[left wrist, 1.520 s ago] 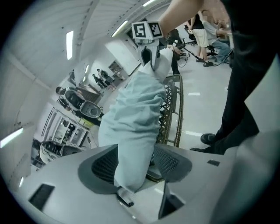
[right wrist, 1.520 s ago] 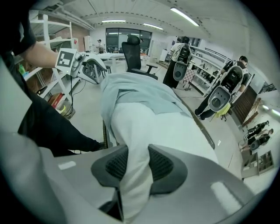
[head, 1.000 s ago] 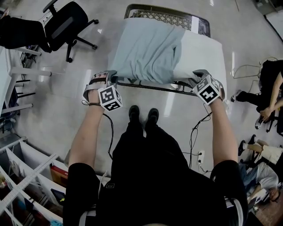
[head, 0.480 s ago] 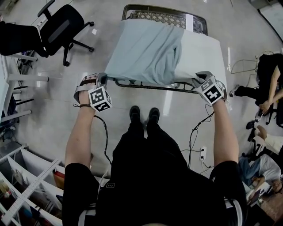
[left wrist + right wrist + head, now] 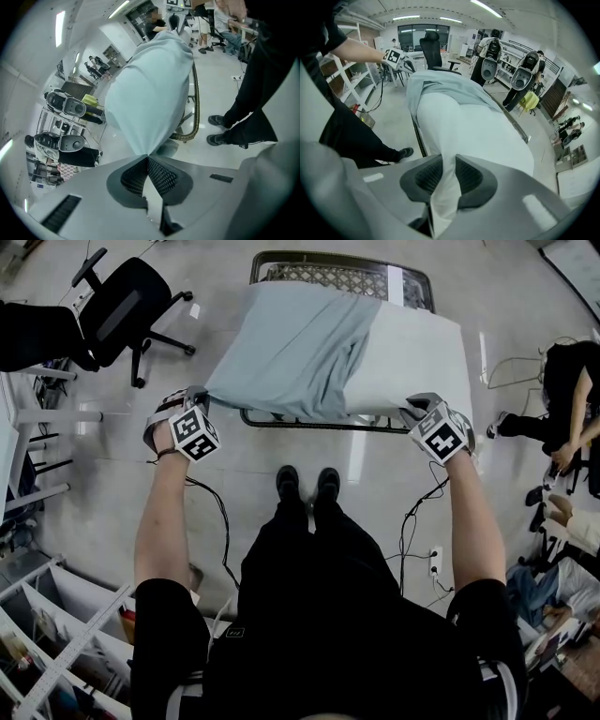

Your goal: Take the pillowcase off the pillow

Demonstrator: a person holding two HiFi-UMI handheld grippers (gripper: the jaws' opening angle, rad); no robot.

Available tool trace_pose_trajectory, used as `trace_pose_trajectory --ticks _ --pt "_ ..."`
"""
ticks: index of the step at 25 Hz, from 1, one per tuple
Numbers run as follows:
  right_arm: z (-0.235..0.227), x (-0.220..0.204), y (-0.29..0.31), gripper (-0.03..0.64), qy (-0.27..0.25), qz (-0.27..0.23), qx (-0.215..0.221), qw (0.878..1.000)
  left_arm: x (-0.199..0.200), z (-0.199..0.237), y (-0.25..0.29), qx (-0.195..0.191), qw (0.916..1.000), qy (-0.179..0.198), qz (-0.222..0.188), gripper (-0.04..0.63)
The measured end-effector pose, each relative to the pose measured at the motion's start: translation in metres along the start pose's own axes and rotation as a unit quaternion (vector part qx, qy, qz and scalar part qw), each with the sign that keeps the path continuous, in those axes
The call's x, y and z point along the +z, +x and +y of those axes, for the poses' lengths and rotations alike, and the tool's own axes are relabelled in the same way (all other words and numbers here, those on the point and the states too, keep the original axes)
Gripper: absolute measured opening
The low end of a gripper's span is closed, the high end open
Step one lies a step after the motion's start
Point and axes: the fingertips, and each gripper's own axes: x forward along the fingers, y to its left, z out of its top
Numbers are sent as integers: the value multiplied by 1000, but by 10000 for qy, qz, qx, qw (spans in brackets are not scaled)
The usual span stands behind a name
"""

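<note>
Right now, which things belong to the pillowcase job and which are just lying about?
Job: pillowcase, pinched by the left gripper; pillow, its corner in the right gripper, whose jaws have just been closing on it.
Lying about: office chair; shelving; floor cables.

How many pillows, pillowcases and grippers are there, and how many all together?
Pillow: 1
Pillowcase: 1
Grippers: 2 (left gripper, right gripper)
Total: 4
</note>
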Motion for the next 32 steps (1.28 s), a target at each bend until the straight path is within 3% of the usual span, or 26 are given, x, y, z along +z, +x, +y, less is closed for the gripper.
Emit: trace_pose_trajectory --ticks 4,6,9,13,15,18,19,20,22,26,30,32 --pt "12 5 0 150 -394 74 -263 9989 26 -15 -22 38 9986 -282 -435 18" --pt "20 17 -3 152 -513 -163 -327 9980 47 -31 -38 94 9960 -297 -836 84" --pt "40 37 4 206 -686 -387 -160 9968 88 -64 -60 -28 9896 -169 -1431 107" --pt "68 48 38 299 -1054 -244 -4 9941 154 -102 -68 -224 9785 253 -2032 144" --pt "76 52 57 354 -1192 -154 -59 9927 177 -108 -61 -105 9762 476 -2115 186" --pt "81 51 88 387 -1297 84 -222 9913 188 -111 -38 -90 9798 680 -1879 186" --pt "80 50 96 380 -1338 157 -347 9903 186 -110 -32 -97 9813 708 -1788 151" --pt "79 50 101 306 -1368 208 -479 9892 183 -108 -28 -104 9821 718 -1737 81" --pt "78 50 104 234 -1319 232 -616 9891 174 -101 -26 -111 9820 823 -1695 22" --pt "82 49 95 173 -1177 69 -544 9915 148 -89 -25 -93 9796 1191 -1614 8" --pt "85 48 88 149 -1041 86 -395 9937 130 -80 -25 -218 9802 1076 -1648 6" --pt "88 47 87 149 -954 131 -320 9948 128 -84 -28 -466 9776 976 -1805 8"
